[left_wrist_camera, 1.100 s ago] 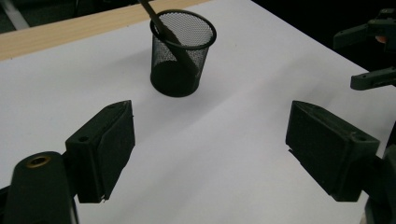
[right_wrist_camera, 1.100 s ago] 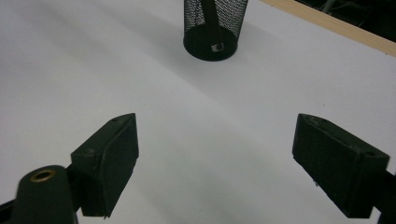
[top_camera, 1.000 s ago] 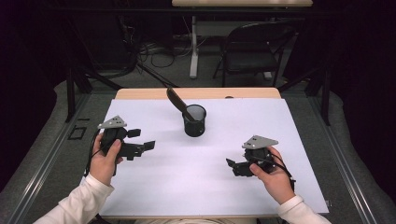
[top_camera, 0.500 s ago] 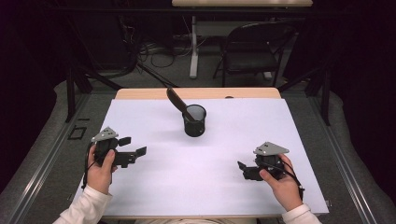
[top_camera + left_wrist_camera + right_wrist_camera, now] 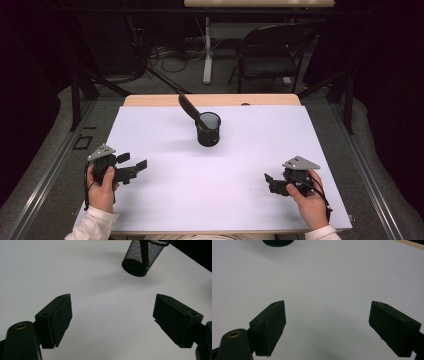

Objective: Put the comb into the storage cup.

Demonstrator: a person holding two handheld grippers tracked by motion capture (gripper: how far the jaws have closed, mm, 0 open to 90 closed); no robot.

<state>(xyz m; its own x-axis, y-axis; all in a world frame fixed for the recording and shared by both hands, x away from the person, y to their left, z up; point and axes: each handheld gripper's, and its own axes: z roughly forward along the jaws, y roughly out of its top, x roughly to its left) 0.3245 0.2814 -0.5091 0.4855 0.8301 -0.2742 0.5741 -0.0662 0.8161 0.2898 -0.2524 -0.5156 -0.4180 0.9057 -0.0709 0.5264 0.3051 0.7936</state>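
Both tongs gaping wide and empty, left tongs (image 5: 134, 167) and right tongs (image 5: 270, 182) low over the white bench (image 5: 240, 200), well apart from the black mesh cup (image 5: 208, 129) mid-bench.

One mesh cup (image 5: 208, 129), one black tool (image 5: 188, 106), two grippers

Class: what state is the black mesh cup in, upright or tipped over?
Upright. The mesh cup stands on its base on the white sheet, its open rim facing up, with a dark tool leaning out of it.
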